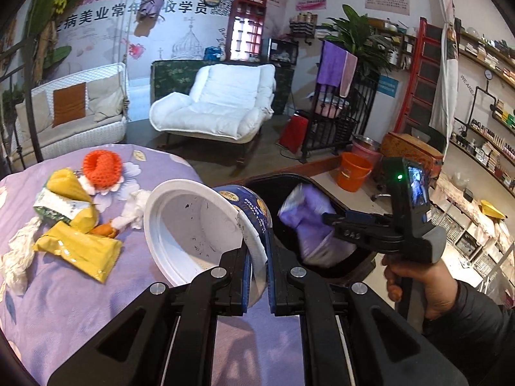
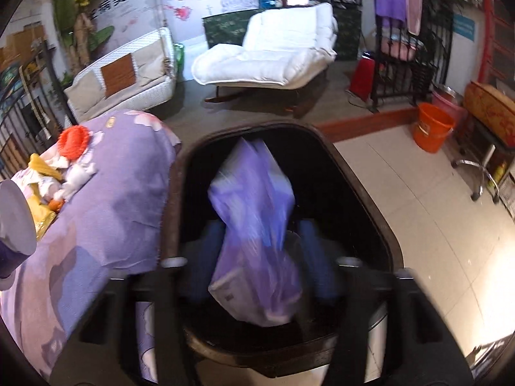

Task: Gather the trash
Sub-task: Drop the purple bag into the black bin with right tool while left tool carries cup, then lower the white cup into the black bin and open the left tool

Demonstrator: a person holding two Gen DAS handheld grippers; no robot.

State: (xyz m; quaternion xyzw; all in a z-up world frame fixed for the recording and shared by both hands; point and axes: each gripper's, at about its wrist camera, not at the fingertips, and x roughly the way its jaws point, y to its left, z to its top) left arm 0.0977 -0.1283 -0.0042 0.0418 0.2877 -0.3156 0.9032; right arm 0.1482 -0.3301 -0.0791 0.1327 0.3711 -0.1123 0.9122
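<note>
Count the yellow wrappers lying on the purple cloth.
3. One yellow wrapper lies by the orange knitted piece, one sits just below it under a green-and-white packet, one lies nearest the camera. Others may be hidden beneath.

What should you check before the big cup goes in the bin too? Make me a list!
1. Left tongs holding the noodle cup by its rim: ok, pads pinch the wall.
2. Cup empty, so nothing spills: ok, only dark specks inside.
3. Right tongs let go of the purple bag: ok, the blue pads stand apart from it.
4. Purple bag fully inside the black bin: cannot tell, it is blurred over the opening.
5. Room in the bin for the cup: cannot tell, the bag hides the inside.
6. Table trash remaining, like the yellow wrappers and orange foam net: not ok, not yet collected.
</note>
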